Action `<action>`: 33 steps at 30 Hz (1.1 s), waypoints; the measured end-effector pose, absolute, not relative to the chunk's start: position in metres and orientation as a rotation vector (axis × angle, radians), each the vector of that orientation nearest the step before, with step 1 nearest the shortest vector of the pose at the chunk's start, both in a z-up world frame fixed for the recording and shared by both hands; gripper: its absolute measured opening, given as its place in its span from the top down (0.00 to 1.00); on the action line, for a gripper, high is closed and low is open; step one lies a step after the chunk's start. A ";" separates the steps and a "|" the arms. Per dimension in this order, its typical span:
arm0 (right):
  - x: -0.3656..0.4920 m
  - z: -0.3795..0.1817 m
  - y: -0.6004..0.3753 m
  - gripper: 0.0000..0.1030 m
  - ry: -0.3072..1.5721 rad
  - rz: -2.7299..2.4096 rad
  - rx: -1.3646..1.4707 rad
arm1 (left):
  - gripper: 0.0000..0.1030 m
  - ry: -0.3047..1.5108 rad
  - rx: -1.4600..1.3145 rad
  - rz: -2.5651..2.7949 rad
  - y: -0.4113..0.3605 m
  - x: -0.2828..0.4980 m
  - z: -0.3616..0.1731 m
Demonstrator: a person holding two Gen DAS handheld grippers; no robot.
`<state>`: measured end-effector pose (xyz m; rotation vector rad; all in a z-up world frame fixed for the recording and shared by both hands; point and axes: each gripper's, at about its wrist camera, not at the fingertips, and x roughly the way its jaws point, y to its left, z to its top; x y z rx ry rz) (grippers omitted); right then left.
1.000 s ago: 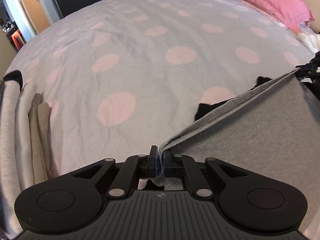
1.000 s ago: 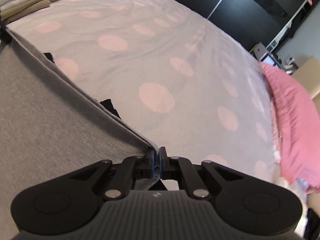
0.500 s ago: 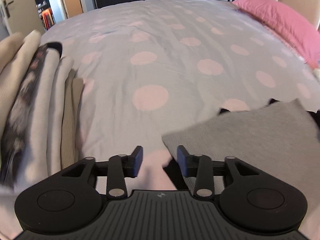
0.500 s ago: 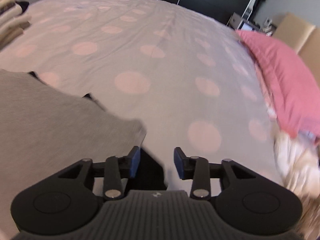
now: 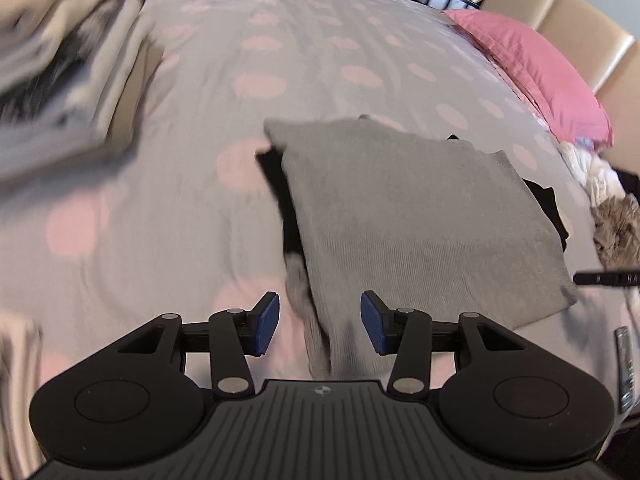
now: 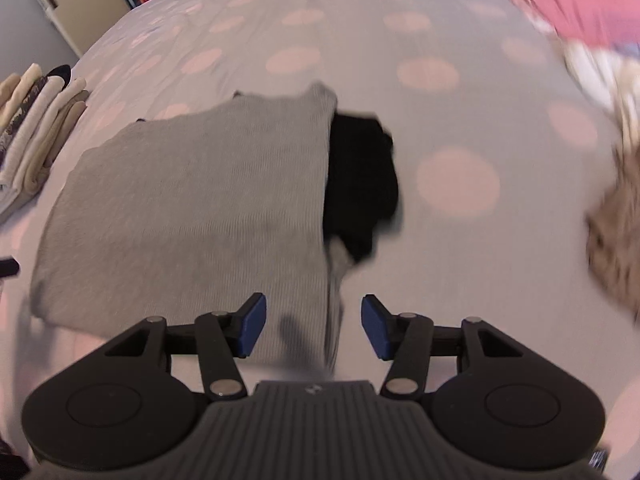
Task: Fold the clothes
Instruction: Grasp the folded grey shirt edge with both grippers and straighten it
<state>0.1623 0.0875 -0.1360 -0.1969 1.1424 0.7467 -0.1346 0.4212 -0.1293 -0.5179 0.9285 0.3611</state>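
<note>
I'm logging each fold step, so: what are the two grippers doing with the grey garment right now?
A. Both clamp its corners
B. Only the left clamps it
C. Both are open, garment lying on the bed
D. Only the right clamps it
C: the left gripper and right gripper both have their fingers spread with nothing pinched, and the grey garment lies flat on the spotted bedspread.

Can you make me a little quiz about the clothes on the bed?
1. True or false: the left tool is clamped on the grey top.
2. Which colour is the cloth sticking out from under the grey top? A) black B) yellow C) green
3. Fill the gap: the pillow is ____.

Key: 1. False, both the left tool and the right tool are open with nothing between the fingers. 2. A, the black cloth shows at the top's side. 3. Pink.
</note>
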 end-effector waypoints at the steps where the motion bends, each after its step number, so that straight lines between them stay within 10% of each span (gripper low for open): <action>1: 0.159 -0.138 0.083 0.45 1.157 0.740 -0.177 | 0.58 0.925 -0.543 0.364 0.420 -0.140 -0.132; 19: 0.163 -0.176 0.069 0.48 1.236 0.704 0.086 | 0.65 0.929 -0.608 0.411 0.396 -0.139 -0.181; 23: 0.157 -0.177 0.078 0.84 1.227 0.726 0.049 | 0.89 0.928 -0.522 0.435 0.383 -0.134 -0.176; 33: 0.168 -0.137 0.073 0.87 1.257 0.695 0.101 | 0.94 0.944 -0.580 0.398 0.398 -0.132 -0.127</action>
